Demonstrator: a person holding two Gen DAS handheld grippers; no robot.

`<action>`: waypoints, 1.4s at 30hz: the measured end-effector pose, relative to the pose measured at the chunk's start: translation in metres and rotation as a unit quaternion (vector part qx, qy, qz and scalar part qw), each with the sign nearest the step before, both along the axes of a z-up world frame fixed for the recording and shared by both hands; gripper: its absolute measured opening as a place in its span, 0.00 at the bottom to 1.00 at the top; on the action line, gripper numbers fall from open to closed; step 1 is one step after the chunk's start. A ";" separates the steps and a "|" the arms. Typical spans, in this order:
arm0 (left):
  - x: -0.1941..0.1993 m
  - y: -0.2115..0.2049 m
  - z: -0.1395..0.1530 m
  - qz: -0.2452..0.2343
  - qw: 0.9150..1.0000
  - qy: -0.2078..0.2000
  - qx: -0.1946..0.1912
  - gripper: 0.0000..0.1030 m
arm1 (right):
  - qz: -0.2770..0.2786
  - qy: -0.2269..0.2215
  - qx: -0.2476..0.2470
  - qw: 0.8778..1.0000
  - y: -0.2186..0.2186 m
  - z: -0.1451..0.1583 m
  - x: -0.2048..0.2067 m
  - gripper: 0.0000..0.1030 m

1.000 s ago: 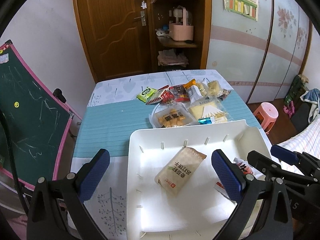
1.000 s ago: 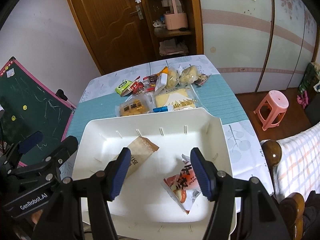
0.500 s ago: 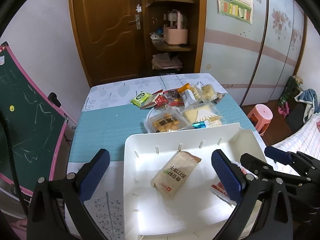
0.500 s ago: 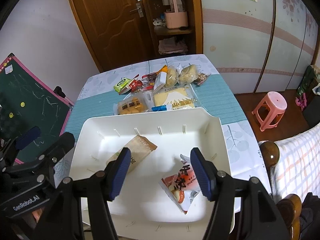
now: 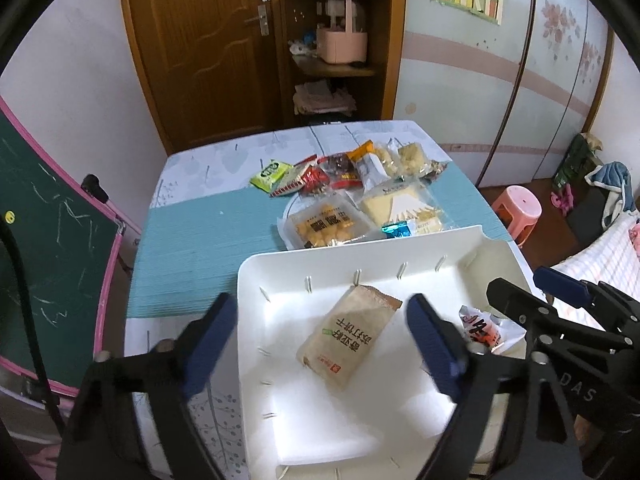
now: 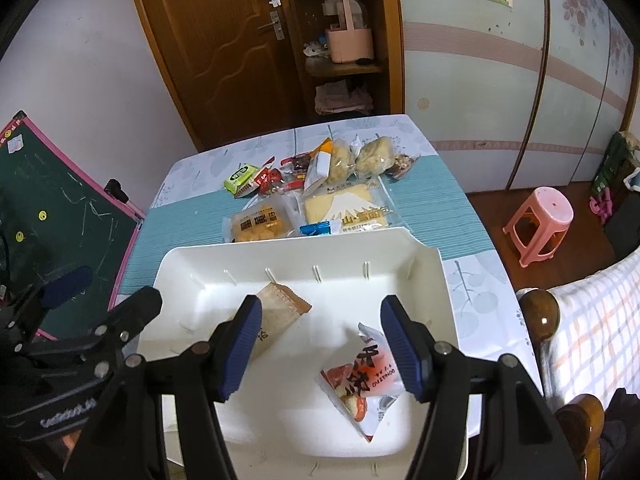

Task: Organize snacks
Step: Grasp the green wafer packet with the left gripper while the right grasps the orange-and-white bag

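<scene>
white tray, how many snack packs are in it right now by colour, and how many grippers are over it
Brown packs in the white tray: 1, the brown cracker pack
Red-and-white packs: 1, the red-and-white pack
Grippers over the tray: 2, left gripper, right gripper, both open and empty
Total: 2 packs, 2 grippers

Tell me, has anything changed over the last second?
The left gripper has just been closing its jaws partway; nothing is pinched, though the brown cracker packet in the white tray lies below them. The right gripper stayed open, and the red-and-white packet and the snack pile lie unmoved.
</scene>
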State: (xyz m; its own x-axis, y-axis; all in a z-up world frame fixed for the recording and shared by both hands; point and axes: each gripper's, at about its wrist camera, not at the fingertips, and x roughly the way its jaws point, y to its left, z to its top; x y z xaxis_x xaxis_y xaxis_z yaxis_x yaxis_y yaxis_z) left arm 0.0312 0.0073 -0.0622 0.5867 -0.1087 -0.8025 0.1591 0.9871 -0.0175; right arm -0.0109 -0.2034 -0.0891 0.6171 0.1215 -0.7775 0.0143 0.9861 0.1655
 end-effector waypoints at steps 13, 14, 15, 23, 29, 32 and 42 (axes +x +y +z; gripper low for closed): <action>0.050 0.021 0.030 0.031 0.999 -0.018 0.016 0.77 | 0.027 0.003 -0.058 0.998 0.000 0.016 0.031 0.61; 0.055 0.023 0.039 0.032 0.999 -0.027 0.016 0.77 | 0.029 -0.003 -0.065 0.997 -0.001 0.022 0.035 0.61; 0.060 0.026 0.046 0.033 0.999 -0.034 0.016 0.77 | 0.031 -0.009 -0.069 0.997 -0.004 0.028 0.039 0.61; 0.121 0.038 0.113 0.048 0.995 -0.080 0.041 0.83 | 0.024 -0.072 -0.104 0.992 -0.029 0.101 0.087 0.60; 0.169 0.037 0.145 0.047 0.994 -0.092 0.045 0.83 | 0.007 -0.093 -0.116 0.989 -0.045 0.144 0.133 0.60; 0.192 0.031 0.150 0.050 0.990 -0.105 0.077 0.84 | 0.002 -0.086 -0.106 0.991 -0.051 0.150 0.161 0.60; 0.307 0.038 0.050 0.030 0.994 0.021 0.101 0.84 | 0.045 -0.004 -0.080 0.996 -0.018 0.079 0.245 0.58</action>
State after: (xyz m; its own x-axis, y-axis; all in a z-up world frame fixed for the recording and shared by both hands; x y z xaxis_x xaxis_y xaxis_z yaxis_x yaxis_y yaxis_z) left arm 0.3378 0.0448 -0.0125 0.5533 0.0915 -0.8279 0.1039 0.9786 0.1776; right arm 0.2340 -0.2218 -0.0096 0.6159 0.0525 -0.7860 -0.0767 0.9970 0.0064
